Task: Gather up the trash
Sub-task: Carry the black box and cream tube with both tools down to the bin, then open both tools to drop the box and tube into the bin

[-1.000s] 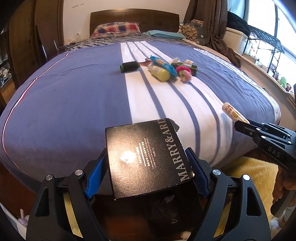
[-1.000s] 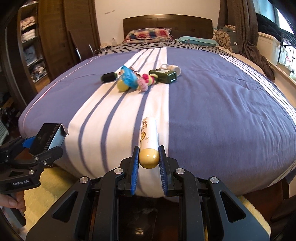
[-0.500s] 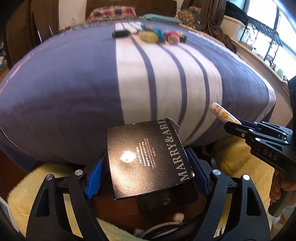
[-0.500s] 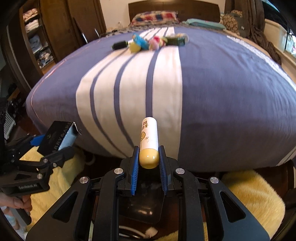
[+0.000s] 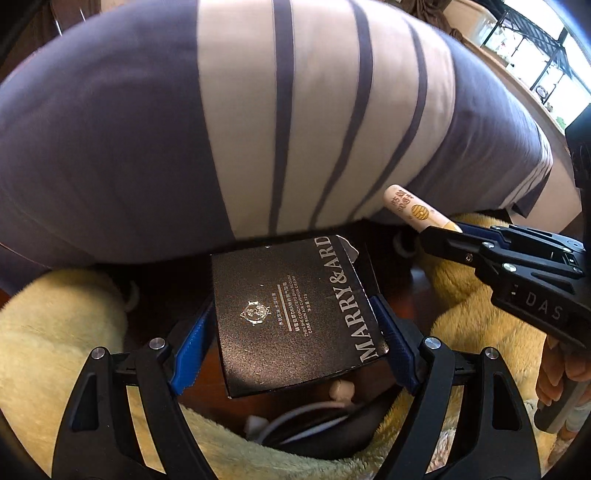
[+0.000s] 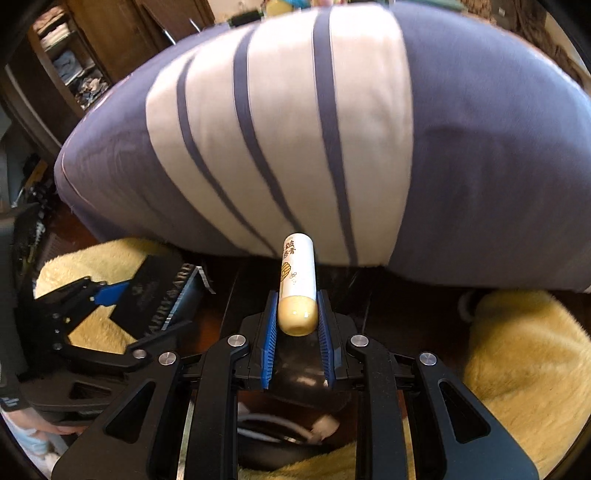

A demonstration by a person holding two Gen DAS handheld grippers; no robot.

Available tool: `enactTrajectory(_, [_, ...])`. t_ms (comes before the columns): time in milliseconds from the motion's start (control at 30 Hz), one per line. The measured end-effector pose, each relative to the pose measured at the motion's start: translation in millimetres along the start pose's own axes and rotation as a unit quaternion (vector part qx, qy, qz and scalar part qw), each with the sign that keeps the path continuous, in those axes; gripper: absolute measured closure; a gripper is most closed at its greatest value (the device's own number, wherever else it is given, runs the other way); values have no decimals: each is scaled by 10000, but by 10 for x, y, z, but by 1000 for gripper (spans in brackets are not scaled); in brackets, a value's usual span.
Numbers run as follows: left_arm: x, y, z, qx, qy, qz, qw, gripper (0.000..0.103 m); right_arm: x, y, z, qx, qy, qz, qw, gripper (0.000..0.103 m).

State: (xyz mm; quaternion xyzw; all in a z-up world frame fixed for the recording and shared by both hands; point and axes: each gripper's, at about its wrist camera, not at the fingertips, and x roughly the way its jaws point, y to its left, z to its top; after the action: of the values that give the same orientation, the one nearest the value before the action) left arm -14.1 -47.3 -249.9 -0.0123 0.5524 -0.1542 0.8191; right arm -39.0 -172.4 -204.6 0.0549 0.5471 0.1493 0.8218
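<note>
A black cardboard box (image 5: pixel 280 295) printed MARRY&ARD sits between the blue pads of my left gripper (image 5: pixel 293 347), which is shut on it. A white tube with a cream cap (image 6: pixel 298 266) is clamped by its cap end in my right gripper (image 6: pixel 296 314). Both grippers tilt steeply down in front of the bed's foot, side by side. The left wrist view shows the right gripper (image 5: pixel 443 232) and the tube (image 5: pixel 410 212) at the right. The right wrist view shows the left gripper (image 6: pixel 122 306) and the box (image 6: pixel 159 291) at the left. Below both lies a dark bin (image 5: pixel 332 435) holding a white cable.
The bed's purple and white striped cover (image 5: pixel 147 129) bulges over the far side. A fluffy yellow rug (image 6: pixel 524 350) surrounds the bin (image 6: pixel 295 376) on a dark wood floor. Wooden shelves (image 6: pixel 74 66) stand at the left. Blurred items (image 6: pixel 280 7) lie far back on the bed.
Both grippers have sunk and tipped downward in front of the bed, each keeping its hold. The bed top has slid out of view; the rug and bin now fill the lower frame.
</note>
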Motion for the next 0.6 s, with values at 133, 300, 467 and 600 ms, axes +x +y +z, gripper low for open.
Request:
enactTrajectory(133, [198,-7,2,-21,296,4,9996,26,160,-6,-52,111,326,33,9994,82])
enactTrajectory(300, [330,58,-74,-77,576,7,9983,26,298,-24,-43,269,517,11,9983,82])
enactTrajectory(467, [435,76,-95,-126,739,-79,9972,24,364,-77,34,426,647,49,9970,79])
enactTrajectory(600, [469,112,-114,-200,796,-109,9966,21,340,-143,41,446,540,94,9975,79])
